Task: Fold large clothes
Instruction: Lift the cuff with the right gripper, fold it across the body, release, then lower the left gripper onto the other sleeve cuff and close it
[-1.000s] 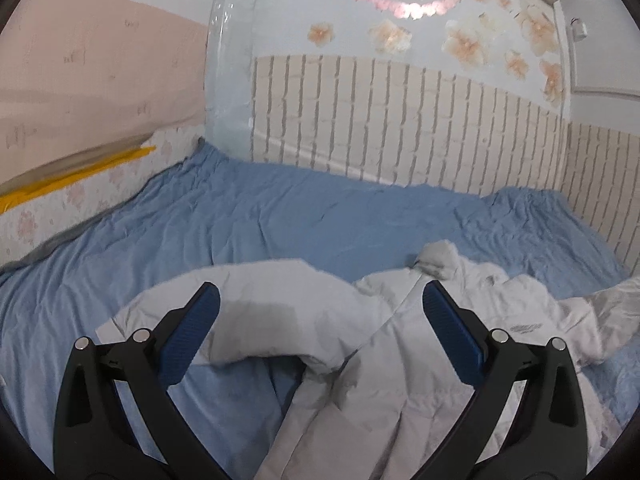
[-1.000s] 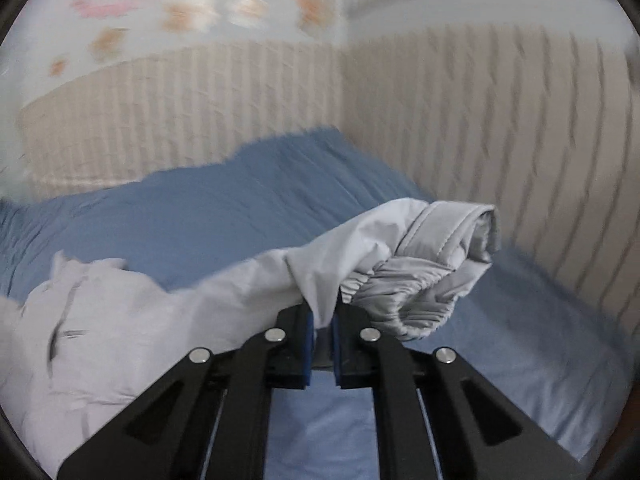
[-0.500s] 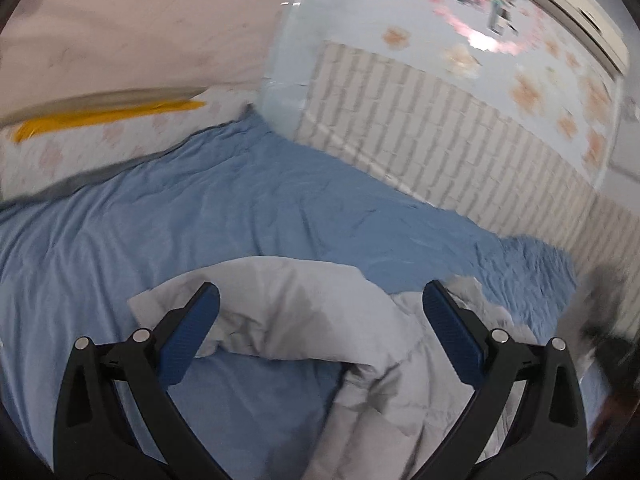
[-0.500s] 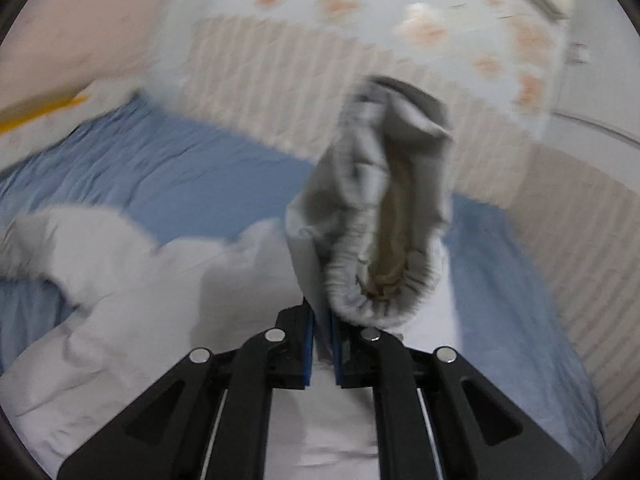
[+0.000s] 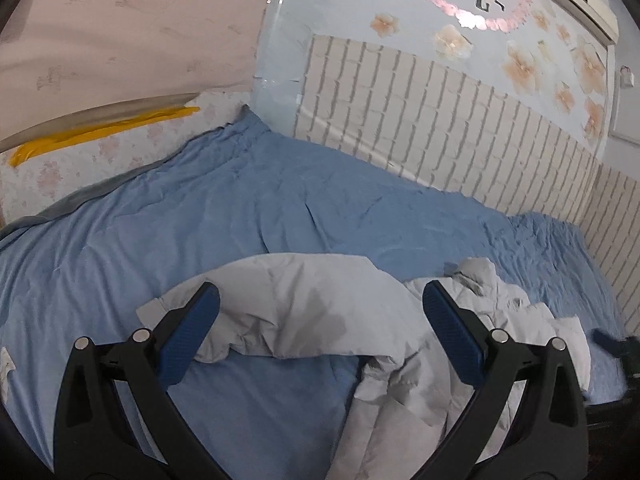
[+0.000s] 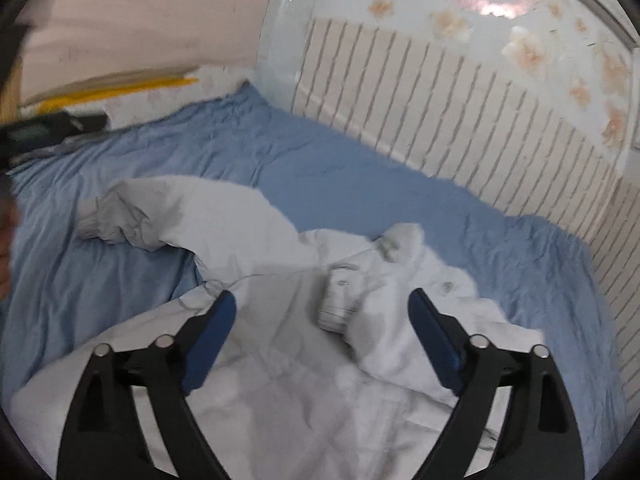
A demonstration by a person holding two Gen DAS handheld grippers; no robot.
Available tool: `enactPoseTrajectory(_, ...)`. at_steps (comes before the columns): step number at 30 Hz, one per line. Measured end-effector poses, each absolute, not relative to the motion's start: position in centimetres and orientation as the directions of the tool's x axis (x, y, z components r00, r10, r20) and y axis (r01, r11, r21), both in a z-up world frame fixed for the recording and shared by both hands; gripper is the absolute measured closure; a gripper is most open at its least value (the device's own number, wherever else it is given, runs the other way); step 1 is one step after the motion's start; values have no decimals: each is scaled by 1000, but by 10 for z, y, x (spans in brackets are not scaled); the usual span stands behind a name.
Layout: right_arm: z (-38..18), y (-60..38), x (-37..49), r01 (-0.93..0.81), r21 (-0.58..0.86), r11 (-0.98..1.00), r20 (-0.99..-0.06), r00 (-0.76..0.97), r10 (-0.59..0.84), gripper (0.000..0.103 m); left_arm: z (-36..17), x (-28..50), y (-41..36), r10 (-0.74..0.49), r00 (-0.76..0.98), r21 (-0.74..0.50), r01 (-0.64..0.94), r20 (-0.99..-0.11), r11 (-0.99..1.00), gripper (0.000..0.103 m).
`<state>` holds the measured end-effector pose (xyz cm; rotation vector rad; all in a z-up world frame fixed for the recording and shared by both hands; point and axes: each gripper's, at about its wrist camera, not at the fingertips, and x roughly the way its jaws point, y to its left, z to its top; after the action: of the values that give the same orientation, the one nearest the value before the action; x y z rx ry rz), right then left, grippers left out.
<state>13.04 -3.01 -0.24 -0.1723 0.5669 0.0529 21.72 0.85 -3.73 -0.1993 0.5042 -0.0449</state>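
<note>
Jacket (image 5: 304,320) sprawls pale grey over the blue bed (image 5: 240,220) in the left wrist view — left gripper (image 5: 320,336) hangs above one sleeve, jaws spread, gripping nothing. In the right wrist view the right gripper (image 6: 320,340) has just been opening, nothing between its jaws — the jacket (image 6: 280,380) lies crumpled beneath.

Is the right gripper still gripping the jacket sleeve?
Apart. The right wrist view shows the right gripper with jaws just opened wide, and the sleeve lying loose on the jacket.
</note>
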Motion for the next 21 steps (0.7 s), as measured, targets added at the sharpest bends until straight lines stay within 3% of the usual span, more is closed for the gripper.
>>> enactPoseTrajectory(5, 6, -123, 79, 55, -101, 993, -570, 815, -103, 11, -49, 218, 2, -90, 856, -186, -7, -509, 982, 3)
enactPoseTrajectory(8, 6, -172, 50, 170, -77, 982, -535, 825, -185, 9, -71, 227, 3, -92, 821, -205, -31, -563, 978, 3)
enactPoseTrajectory(11, -10, -201, 35, 264, -33, 964, -487, 838, -246, 3, -97, 231, 7, -27, 785, -153, -86, -619, 984, 3)
enactPoseTrajectory(12, -22, -210, 39, 302, -37, 953, -525, 805, -276, 3, -103, 232, 8, -6, 775, -131, -99, -632, 986, 3)
enactPoseTrajectory(14, -33, -216, 53, 311, -17, 950, -559, 785, -267, 3, -111, 233, 14, 42, 757, -94, -136, -651, 986, 3)
enactPoseTrajectory(17, -26, -217, 67, 272, 27, 962, -526, 822, -218, 3, -112, 235, 24, 101, 757, -54, -178, -646, 983, 3)
enactPoseTrajectory(21, -24, -201, 73, 248, -80, 966, -474, 843, -255, 3, -124, 245, 36, 227, 729, 59, -249, -646, 967, 3)
